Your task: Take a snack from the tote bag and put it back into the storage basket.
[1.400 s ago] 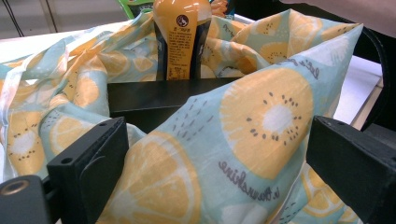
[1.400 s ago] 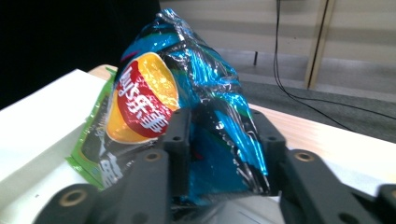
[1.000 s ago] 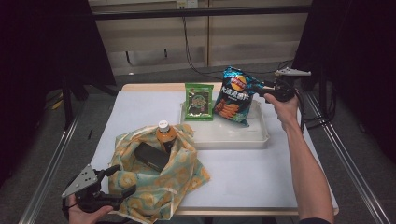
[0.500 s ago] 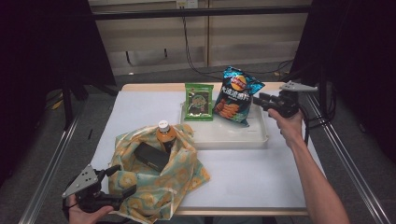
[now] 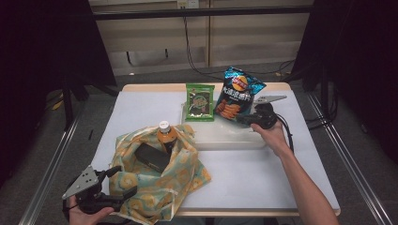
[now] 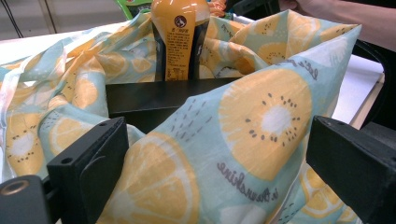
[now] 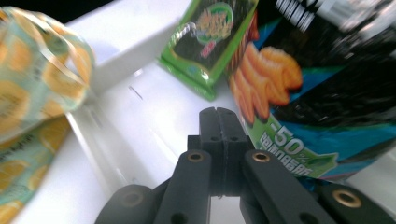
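My right gripper (image 5: 241,119) hovers over the right end of the white tray (image 5: 225,138), just below the blue-black chips bag (image 5: 237,93). Its jaws (image 7: 219,112) have just been closing and now stand shut with nothing between them. A green snack pack (image 5: 199,102) leans upright beside the chips bag (image 7: 317,93). At the table's front left, my left gripper (image 5: 119,185) has wide jaws with the lemon-print cloth bag (image 6: 261,121) bulging between them. An orange juice bottle (image 6: 180,37) and a black box (image 6: 159,100) sit inside that bag.
The cloth bag (image 5: 183,173) sprawls over the front left of the white table (image 5: 281,187), close to its front edge. The tray's near wall (image 7: 154,121) lies right under my right gripper. Metal rails run along both sides of the table.
My right gripper drew away from the chips bag's right edge, moving left and down towards the tray, and its jaws closed. The left gripper and the cloth bag stayed put.
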